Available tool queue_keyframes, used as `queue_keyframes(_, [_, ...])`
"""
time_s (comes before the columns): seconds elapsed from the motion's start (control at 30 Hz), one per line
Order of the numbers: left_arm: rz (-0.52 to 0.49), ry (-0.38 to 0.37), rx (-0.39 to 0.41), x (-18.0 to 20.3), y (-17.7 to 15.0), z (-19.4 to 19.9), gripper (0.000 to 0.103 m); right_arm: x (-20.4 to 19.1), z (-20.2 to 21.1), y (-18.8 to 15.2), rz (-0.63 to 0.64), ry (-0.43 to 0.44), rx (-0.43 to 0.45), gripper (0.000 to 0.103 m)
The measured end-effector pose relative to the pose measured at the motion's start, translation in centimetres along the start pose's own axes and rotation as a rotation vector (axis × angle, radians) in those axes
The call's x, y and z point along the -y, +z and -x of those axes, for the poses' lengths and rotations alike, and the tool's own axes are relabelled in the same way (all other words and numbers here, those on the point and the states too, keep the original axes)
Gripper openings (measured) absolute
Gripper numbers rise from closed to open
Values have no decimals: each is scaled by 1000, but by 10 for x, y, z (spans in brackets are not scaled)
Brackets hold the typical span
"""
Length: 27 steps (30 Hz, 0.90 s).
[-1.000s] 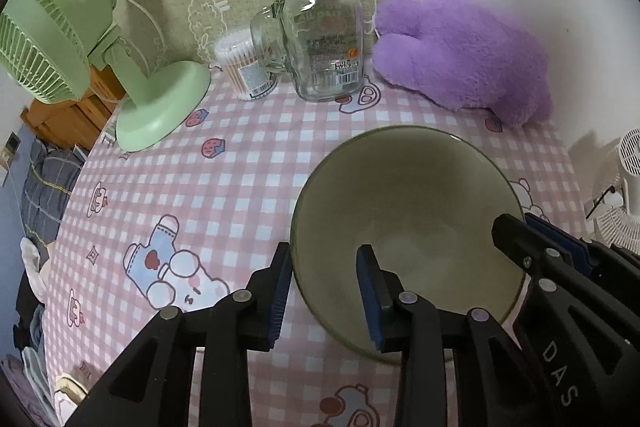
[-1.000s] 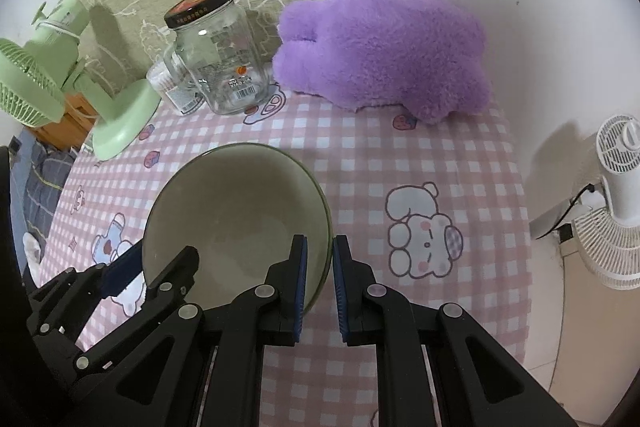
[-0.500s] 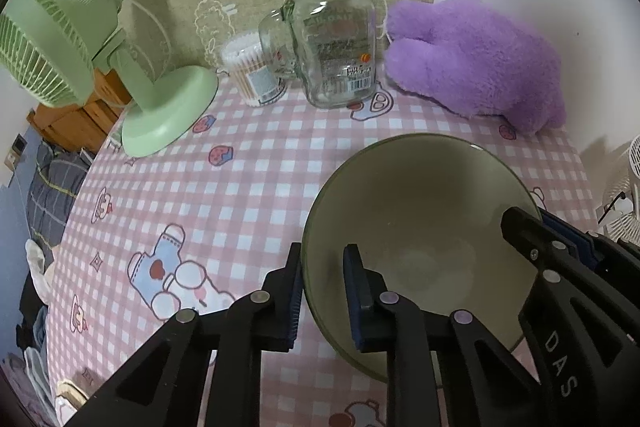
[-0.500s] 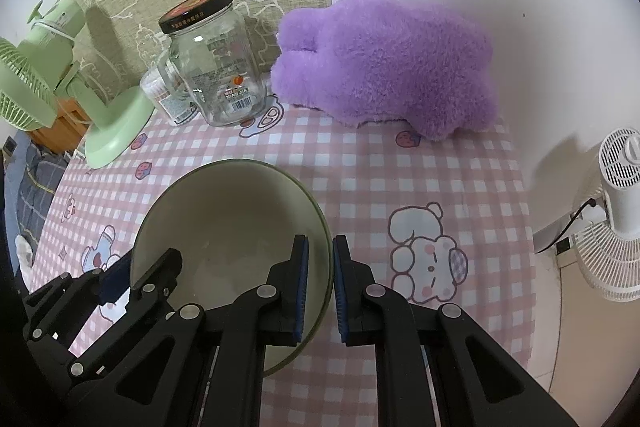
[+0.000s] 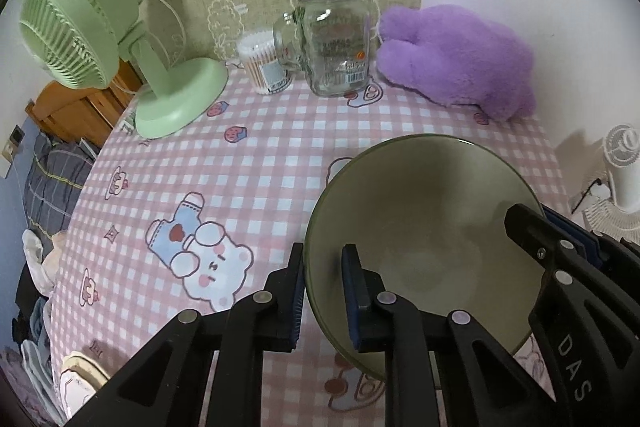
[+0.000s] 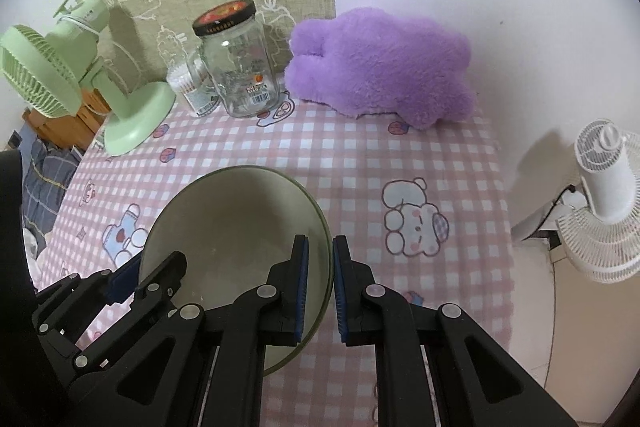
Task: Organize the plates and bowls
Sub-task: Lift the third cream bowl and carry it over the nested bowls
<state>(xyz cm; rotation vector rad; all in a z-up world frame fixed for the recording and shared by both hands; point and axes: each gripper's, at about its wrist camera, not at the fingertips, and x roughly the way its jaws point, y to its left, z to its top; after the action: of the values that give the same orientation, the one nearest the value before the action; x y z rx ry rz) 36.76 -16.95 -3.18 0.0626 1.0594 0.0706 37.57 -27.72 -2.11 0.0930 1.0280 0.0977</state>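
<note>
**Bowl clamped on both sides, sorting barely begun**

While clamped by both tools, sits over the checked cloth (image 5: pixel 256 163): the bowl (image 5: pixel 424 227), olive green and empty, rim pinched on opposite sides. Left gripper (image 5: pixel 322 291) closed on the near-left rim, one pad outside the wall and one inside. Right gripper (image 6: pixel 318 281) closed likewise on the right rim, thin wall squeezed between blue pads. Looks tilted and possibly just clear of the cloth, though hard to confirm through the fisheye, with the underside hidden.

Judging progress: early. Only one bowl in sight, gripped but not yet set anywhere; no stack, rack or plate visible to receive it. Left to do, probably: carrying it to its place, letting go, then handling the remaining dishes, none shown.

Standing well beyond the bowl: jar (image 5: pixel 334 39), green fan (image 5: pixel 120 47) and purple plush (image 5: pixel 460 63), all along the far edge.
</note>
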Motion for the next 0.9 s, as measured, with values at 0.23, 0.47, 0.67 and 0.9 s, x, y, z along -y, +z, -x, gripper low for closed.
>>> queue_keyframes(0.23, [-27, -17, 39, -16, -11, 37, 15, -15, 40, -11, -9, -19, 31, 15])
queue_keyframes(0.47, [-39, -45, 73, -42, -29, 75, 15, -39, 81, -30, -15, -45, 71, 15])
queue_keyframes(0.67, [-48, -72, 101, -66, -50, 97, 15, -65, 112, -52, -32, -77, 90, 15])
queue_keyframes(0.9, [-81, -89, 123, -97, -80, 120, 15, -101, 139, -83, -41, -107, 111, 15])
